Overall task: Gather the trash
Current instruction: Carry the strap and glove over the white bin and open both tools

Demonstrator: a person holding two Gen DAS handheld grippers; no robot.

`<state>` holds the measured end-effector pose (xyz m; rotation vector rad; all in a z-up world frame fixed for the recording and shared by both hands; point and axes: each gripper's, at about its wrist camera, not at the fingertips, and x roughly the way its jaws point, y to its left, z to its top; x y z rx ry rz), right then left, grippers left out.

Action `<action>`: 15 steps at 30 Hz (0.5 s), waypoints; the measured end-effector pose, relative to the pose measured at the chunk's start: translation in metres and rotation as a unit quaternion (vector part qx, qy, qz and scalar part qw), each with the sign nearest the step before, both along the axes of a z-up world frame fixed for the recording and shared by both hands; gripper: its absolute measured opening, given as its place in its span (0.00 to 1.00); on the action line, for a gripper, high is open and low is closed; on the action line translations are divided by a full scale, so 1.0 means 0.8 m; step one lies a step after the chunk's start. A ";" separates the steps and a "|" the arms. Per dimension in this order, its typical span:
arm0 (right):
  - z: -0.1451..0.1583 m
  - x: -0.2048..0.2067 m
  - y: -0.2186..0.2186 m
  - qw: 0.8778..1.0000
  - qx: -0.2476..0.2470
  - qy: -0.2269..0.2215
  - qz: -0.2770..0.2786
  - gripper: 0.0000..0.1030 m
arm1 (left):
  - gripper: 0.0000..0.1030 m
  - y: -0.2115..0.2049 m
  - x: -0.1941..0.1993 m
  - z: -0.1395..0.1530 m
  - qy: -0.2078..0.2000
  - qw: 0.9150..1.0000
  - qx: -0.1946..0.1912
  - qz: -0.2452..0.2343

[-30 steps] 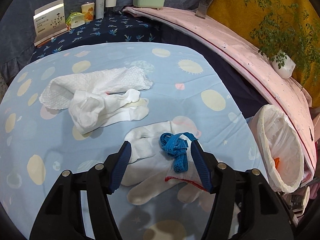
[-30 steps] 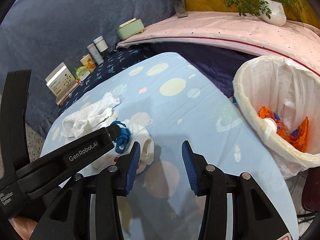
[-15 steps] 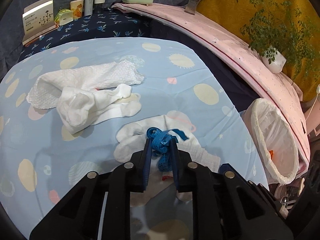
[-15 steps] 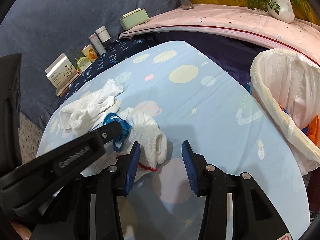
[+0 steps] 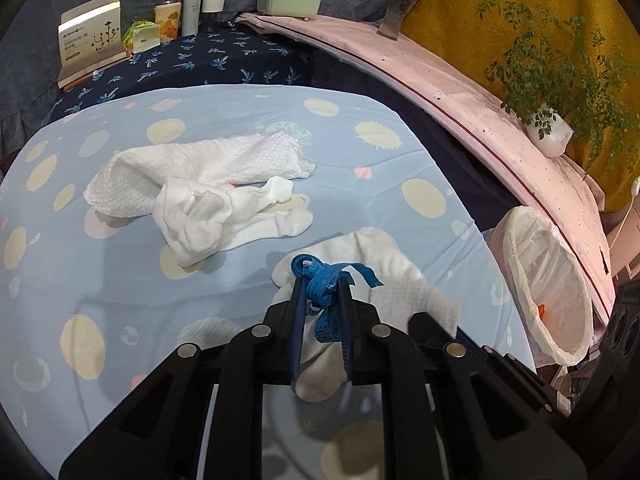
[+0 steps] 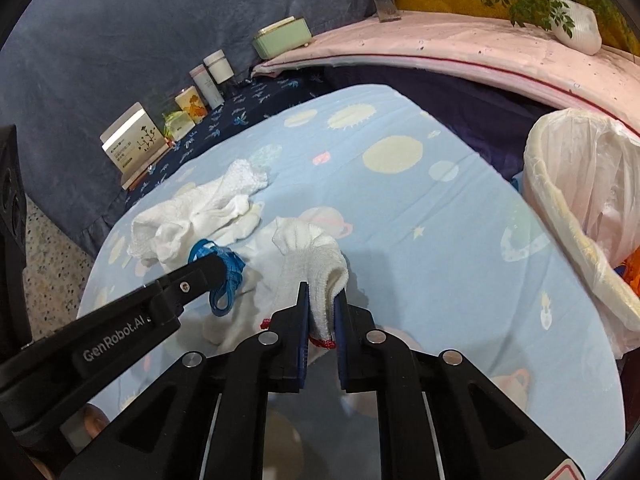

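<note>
On the blue planet-print tablecloth (image 5: 224,292), both grippers are clamped on trash. L gripper (image 5: 320,292) – jaws nearly together, pinching the crumpled blue measuring tape (image 5: 320,280), which bunches up between the blue pads w/ a loose end sticking out to the right. The tape sits over the white glove (image 5: 404,280). R gripper (image 6: 322,304) – also nearly closed, gripping the glove's cuff (image 6: 316,264), red trim just visible below the pads. From the R wrist view the L gripper's black finger reaches in from the left w/ the tape (image 6: 224,276) at its tip, just beside the glove. 2 more white cloth pieces (image 5: 208,188) lie bunched farther back on the cloth, apart from the glove. Lined trash bin (image 5: 548,280) stands off the table's right edge, orange scraps inside.

Vs 1 s ago: both grippers were wide open, L straddling the tape, R hovering short of the glove. By 0.5 s ago L had shut on the tape; R was open till now.
</note>
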<state>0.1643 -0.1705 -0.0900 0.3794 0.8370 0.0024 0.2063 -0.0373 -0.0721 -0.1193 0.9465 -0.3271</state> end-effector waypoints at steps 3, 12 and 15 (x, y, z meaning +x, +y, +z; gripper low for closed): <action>0.014 -0.005 -0.009 1.000 0.001 -0.013 -0.009 0.11 | 0.14 -0.003 -0.005 0.009 -0.007 1.000 0.002 -0.004; 0.055 -0.028 -0.048 0.998 0.002 -0.047 -0.041 0.11 | 0.14 -0.041 -0.030 0.040 -0.033 0.999 0.007 -0.033; 0.065 -0.040 -0.067 0.997 0.003 -0.058 -0.055 0.11 | 0.14 -0.062 -0.039 0.051 -0.043 0.998 0.011 -0.048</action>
